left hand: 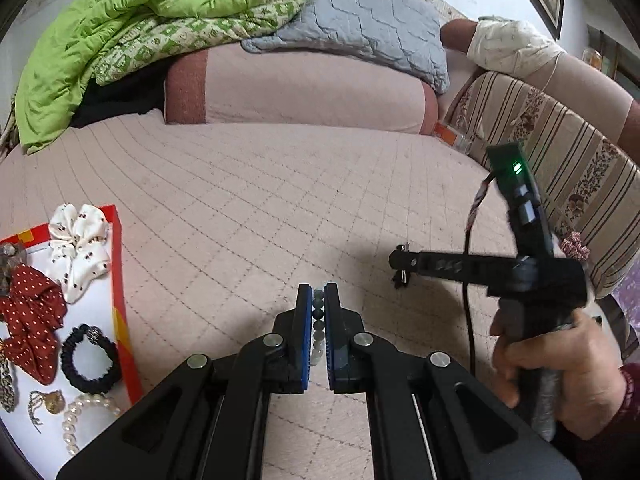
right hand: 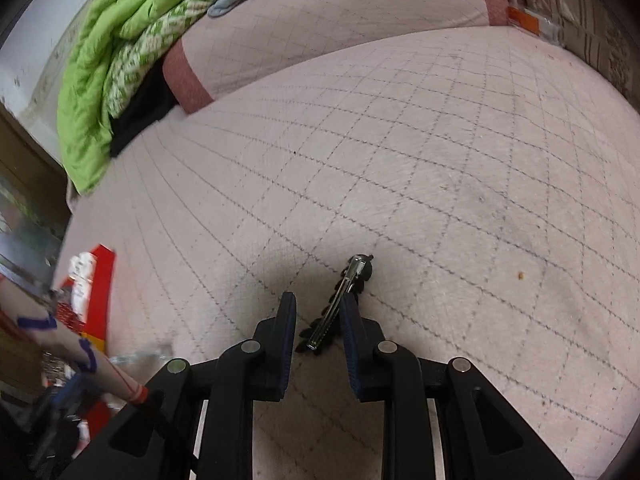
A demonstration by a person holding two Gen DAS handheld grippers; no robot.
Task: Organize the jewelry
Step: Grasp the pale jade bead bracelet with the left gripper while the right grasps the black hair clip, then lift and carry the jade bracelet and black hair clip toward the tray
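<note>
In the left wrist view my left gripper [left hand: 318,289] is shut on a string of green and white beads [left hand: 318,324], which runs lengthwise between the blue pads above the pink quilted bed. To the right, a hand holds my right gripper [left hand: 397,261], with a black hair clip [left hand: 401,276] at its tip. The right wrist view shows that gripper [right hand: 318,298] shut on the hair clip [right hand: 340,296], a black toothed clip with a metal bar lying slantwise between the pads. A red-edged white tray [left hand: 120,300] at the left holds scrunchies, a black bracelet [left hand: 91,360] and a pearl bracelet [left hand: 80,416].
A green quilt [left hand: 120,20], a grey pillow [left hand: 360,12] and a pink bolster [left hand: 300,88] lie at the head of the bed. A striped sofa edge [left hand: 560,152] runs along the right. The red tray [right hand: 100,280] shows blurred at the left of the right wrist view.
</note>
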